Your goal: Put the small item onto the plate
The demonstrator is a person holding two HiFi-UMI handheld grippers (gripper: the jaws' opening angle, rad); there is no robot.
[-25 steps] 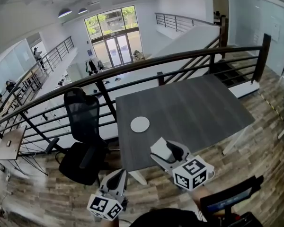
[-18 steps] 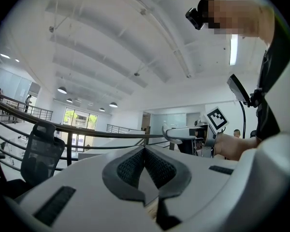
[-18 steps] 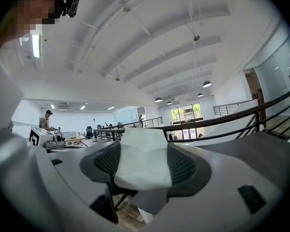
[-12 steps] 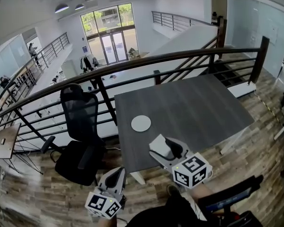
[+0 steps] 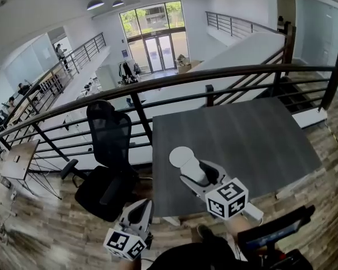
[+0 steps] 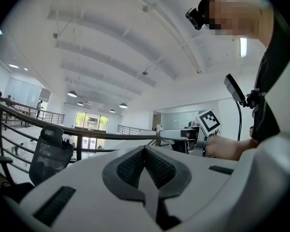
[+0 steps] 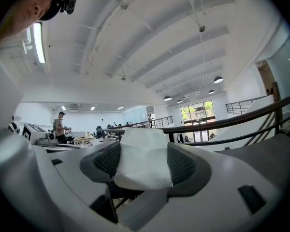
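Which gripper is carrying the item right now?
The right gripper: a small white item is clamped between its jaws. The left gripper is shut and empty.

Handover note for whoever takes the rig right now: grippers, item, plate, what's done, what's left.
Right gripper: shut on the small white blocky item, by the near edge of the round white plate in the head view.
Left gripper: shut, empty, low beside the dark grey table.
Done: item picked up.
Left: move over the plate, set it down, release.

Grey table (image 5: 253, 134), black office chair (image 5: 109, 136), railing (image 5: 248, 70), wood floor (image 5: 50, 229).
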